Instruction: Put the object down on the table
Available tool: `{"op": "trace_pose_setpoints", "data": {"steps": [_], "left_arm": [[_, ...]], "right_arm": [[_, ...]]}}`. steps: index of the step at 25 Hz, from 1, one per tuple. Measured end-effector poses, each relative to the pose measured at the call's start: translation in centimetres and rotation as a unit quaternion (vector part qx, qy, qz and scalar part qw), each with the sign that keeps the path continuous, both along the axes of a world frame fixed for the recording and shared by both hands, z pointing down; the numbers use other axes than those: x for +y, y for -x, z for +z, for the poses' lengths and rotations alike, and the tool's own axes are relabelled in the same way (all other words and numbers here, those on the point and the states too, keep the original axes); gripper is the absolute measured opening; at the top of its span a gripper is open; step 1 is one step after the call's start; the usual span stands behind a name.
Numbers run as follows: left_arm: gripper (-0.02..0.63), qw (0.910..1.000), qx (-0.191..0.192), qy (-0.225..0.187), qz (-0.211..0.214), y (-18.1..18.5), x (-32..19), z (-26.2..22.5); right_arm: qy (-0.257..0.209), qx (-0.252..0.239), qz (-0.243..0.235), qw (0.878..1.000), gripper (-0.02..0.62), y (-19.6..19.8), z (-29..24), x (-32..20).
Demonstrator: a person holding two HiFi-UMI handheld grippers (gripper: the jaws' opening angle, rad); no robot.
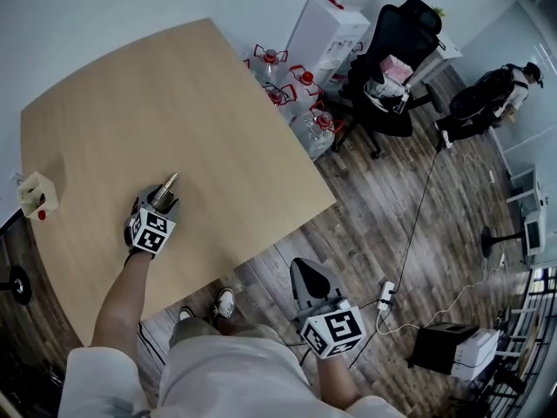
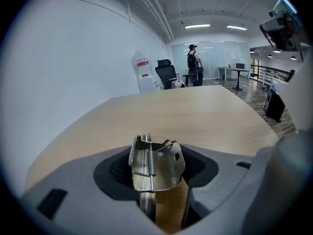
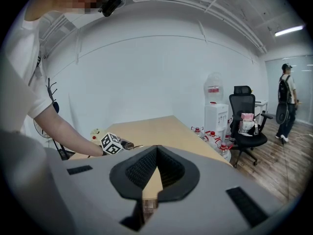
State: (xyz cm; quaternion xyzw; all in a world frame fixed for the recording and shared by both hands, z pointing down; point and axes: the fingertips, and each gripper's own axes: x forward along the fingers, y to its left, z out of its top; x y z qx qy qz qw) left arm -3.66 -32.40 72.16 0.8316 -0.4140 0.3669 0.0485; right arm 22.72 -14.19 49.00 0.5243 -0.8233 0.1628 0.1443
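Holding a metal spring clip (image 2: 155, 164) in the left hand-held gripper (image 1: 160, 198), jaws clamped on its sides, over the bare wooden counter (image 1: 200, 94), left of centre in the head view. I cannot tell whether the clip touches the wood yet. To set it down well, I judge I should lower until it rests, then ease the jaws apart and back straight off so it neither tips nor skids. The right hand-held gripper (image 1: 307, 279), jaws together and empty, hangs off the counter's edge, lower centre.
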Motion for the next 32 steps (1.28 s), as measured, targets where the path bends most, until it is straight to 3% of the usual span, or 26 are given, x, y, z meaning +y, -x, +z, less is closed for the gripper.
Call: {"op": "trace_pose_setpoints", "data": {"steps": [10,17,32], "left_arm": [[0.248,0.9991,0.036,0.014,-0.014,-0.8,0.4,0.2],[0.256,0.9993,0.033,0.016,0.002,-1.6,1.1,0.2],[0.262,0.9994,-0.022,0.025,0.008,-0.3,-0.9,1.2]], "right_arm": [[0.000,-0.001,-0.003,1.000,-0.003,0.0,0.2,0.3],[0.001,-0.002,-0.005,1.000,-0.003,-0.1,0.1,0.8],[0.008,0.006,0.001,1.000,-0.003,-0.6,0.5,2.1]]}}
